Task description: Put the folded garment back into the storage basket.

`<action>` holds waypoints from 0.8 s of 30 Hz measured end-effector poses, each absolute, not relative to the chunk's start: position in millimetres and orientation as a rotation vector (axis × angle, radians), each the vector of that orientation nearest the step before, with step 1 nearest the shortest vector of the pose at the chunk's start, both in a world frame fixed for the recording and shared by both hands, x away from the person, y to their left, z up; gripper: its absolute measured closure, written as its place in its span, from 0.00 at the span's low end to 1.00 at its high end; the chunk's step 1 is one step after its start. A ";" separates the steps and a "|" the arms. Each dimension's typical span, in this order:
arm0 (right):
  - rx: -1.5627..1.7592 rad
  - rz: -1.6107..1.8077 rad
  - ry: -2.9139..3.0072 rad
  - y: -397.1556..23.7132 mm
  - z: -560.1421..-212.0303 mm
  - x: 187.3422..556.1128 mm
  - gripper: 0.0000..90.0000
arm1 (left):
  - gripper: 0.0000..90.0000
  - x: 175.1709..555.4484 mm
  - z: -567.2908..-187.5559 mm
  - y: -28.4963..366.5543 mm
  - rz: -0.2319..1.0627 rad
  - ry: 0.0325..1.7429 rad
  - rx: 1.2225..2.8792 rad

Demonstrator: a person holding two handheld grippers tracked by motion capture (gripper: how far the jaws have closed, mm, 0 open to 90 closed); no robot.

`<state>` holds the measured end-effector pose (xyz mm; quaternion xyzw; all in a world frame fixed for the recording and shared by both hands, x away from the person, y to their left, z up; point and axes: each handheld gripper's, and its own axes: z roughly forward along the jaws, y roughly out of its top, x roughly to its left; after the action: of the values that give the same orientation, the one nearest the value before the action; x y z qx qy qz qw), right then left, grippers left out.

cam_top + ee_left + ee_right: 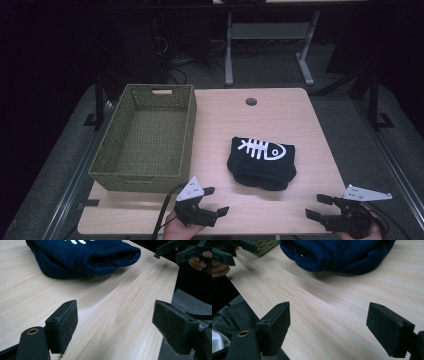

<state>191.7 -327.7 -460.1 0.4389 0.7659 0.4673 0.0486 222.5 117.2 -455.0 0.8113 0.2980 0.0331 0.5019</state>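
A folded dark navy garment [261,162] with a white fish-skeleton print lies right of centre on the wooden table [280,115]. My left gripper [217,200] rests near the front edge, left of the garment, open with nothing between its pads. My right gripper [315,206] sits at the front right, open too. In the left gripper view, the left gripper [115,320] faces the garment's fold [82,257], with the right gripper [175,248] beyond. In the right gripper view, the right gripper [327,322] points at the garment [342,255], a stretch of bare wood between them.
An empty green woven basket [135,182] stands on the table's left side, its corner [264,245] visible in the right gripper view. A round cable hole [251,101] sits near the far edge. Dark floor and desk legs lie beyond the table.
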 end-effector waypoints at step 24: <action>1.288 1.456 2.294 -320.4 -436.5 230.7 0.23 | 0.20 250.5 -436.1 103.0 0.103 0.751 1.900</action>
<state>230.7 -320.4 -436.5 0.4273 0.7612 0.4832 0.0671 250.5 103.0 -436.1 0.7928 0.3135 0.0432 0.5208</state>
